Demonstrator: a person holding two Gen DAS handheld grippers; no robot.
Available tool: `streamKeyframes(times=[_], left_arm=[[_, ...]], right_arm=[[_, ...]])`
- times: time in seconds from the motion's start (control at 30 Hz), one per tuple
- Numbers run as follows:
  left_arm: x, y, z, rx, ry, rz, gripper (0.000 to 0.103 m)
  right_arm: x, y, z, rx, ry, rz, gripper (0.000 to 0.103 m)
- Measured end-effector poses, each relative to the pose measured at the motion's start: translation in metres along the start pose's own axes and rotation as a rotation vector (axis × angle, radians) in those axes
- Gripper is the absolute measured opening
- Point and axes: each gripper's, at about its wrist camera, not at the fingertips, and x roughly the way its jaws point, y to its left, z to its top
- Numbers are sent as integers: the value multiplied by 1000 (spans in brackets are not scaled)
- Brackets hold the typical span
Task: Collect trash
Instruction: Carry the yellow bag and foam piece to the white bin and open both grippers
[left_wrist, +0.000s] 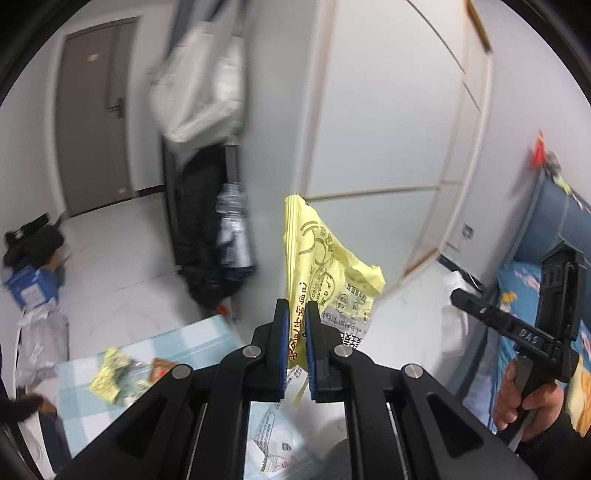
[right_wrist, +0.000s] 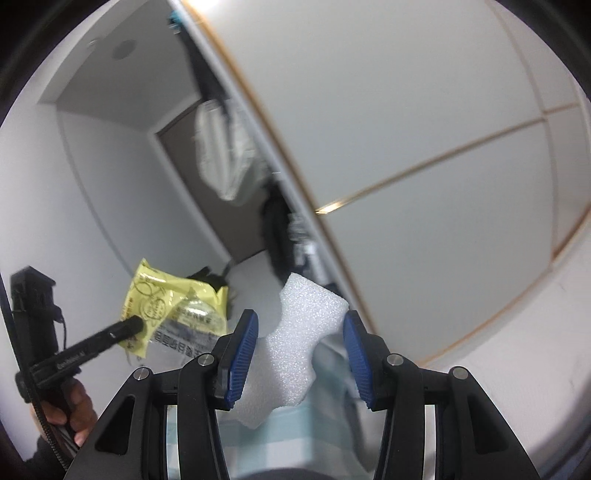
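My left gripper (left_wrist: 296, 325) is shut on a yellow printed snack wrapper (left_wrist: 325, 266) and holds it up in the air above the table. The same wrapper (right_wrist: 173, 306) and the left gripper show at the left of the right wrist view. My right gripper (right_wrist: 300, 334) holds a white foam piece (right_wrist: 295, 343) between its blue pads; the left pad (right_wrist: 242, 354) touches it, and a gap shows at the right pad (right_wrist: 358, 362). The right gripper's handle (left_wrist: 532, 332) shows at the right of the left wrist view.
A table with a light blue checked cloth (left_wrist: 192, 339) holds small yellow wrappers (left_wrist: 109, 376) and a brown one (left_wrist: 160, 369). Printed plastic packaging (left_wrist: 273, 435) lies below the left gripper. White wardrobe doors (left_wrist: 388, 110) stand ahead. A bed (left_wrist: 524, 295) is at right, boxes (left_wrist: 31, 288) on the floor at left.
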Motion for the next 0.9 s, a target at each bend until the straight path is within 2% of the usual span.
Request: streamKeyframes(times=[0.1, 0.3, 0.47, 0.53, 0.63, 0.67, 0.73, 0.8, 0.9], left_arm=[[21, -27, -1, 87, 56, -52, 4], [70, -91, -14, 344, 156, -59, 4], [112, -130, -26, 443, 294, -128, 4], [129, -142, -33, 457, 352, -148, 4], [156, -161, -52, 448, 477, -195, 4], [170, -167, -62, 443, 548, -211, 4], [185, -175, -76, 429, 630, -198, 4], [205, -179, -96, 386, 749, -195, 4], [224, -187, -119, 388, 836, -177, 4]], right_arm=[[-9, -34, -7, 46, 7, -53, 46], [-21, -98, -36, 142, 38, -148, 46], [-22, -148, -68, 227, 92, -224, 46], [-19, -168, -83, 256, 125, -261, 46], [-15, -191, -105, 286, 175, -307, 46], [-14, -197, -111, 295, 189, -317, 46], [-12, -210, -126, 316, 221, -347, 46], [-20, -229, -146, 345, 260, -367, 46], [-20, -249, -171, 396, 311, -399, 46]])
